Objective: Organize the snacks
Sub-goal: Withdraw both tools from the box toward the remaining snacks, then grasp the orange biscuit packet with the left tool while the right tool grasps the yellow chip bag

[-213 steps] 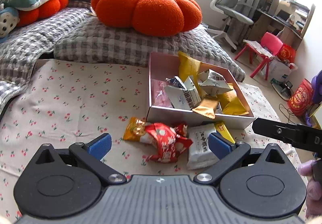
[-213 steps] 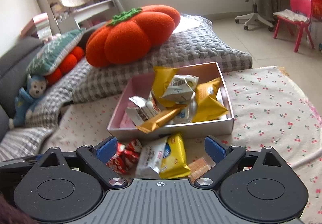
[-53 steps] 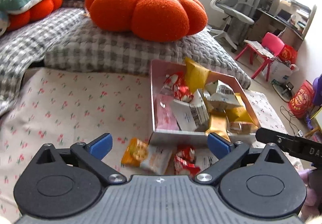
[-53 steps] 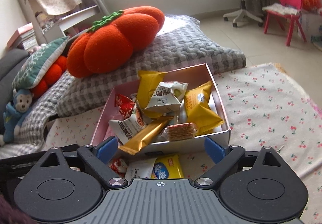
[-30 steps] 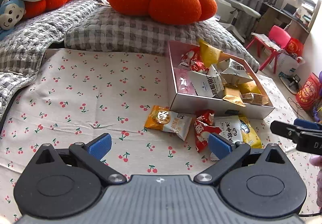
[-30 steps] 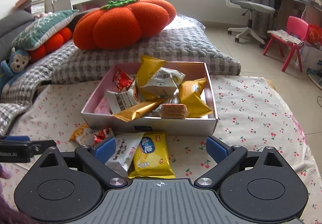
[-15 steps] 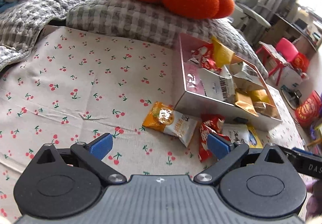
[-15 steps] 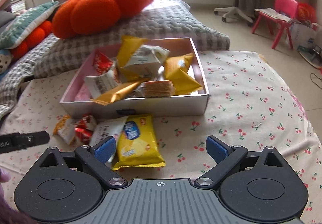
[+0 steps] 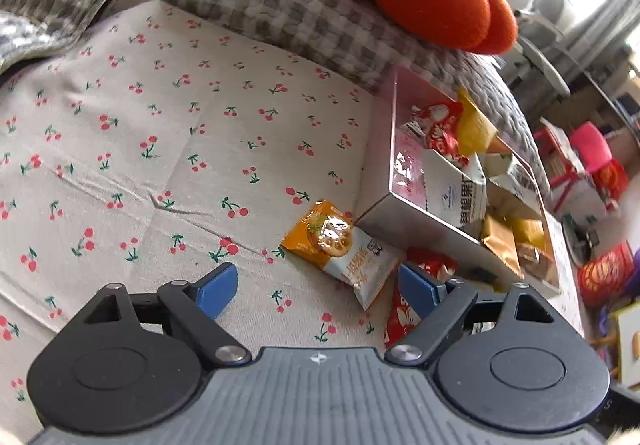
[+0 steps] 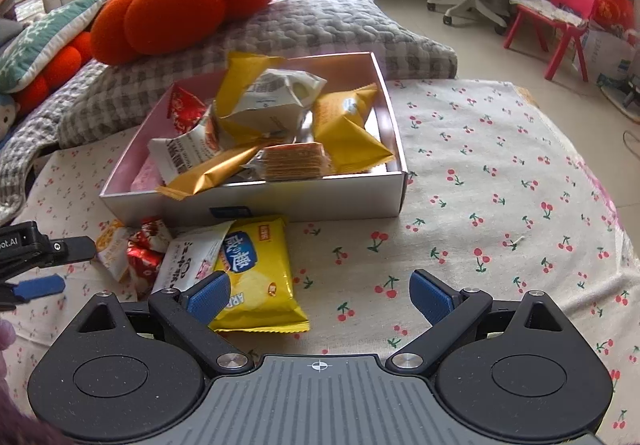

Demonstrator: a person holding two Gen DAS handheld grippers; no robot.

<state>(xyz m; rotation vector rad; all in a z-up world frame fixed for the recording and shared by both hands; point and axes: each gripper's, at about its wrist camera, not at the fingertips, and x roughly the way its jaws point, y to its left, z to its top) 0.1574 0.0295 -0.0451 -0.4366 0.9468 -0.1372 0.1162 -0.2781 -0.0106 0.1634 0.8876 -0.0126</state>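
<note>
Box (image 10: 320, 201) holds snacks; your left gripper (image 9: 320, 287), closing, and right gripper (image 10: 320, 295), wide open, both empty, near packets before it.

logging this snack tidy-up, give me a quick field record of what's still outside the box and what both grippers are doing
box: white box, piled with snacks
loose snacks: yellow chip bag, white packet, red wrapper, orange cracker packet, all on the cherry-print cloth in front of the box
left gripper: open, jaws just been closing, nothing gripped
right gripper: open, empty, left pad over the chip bag
</note>
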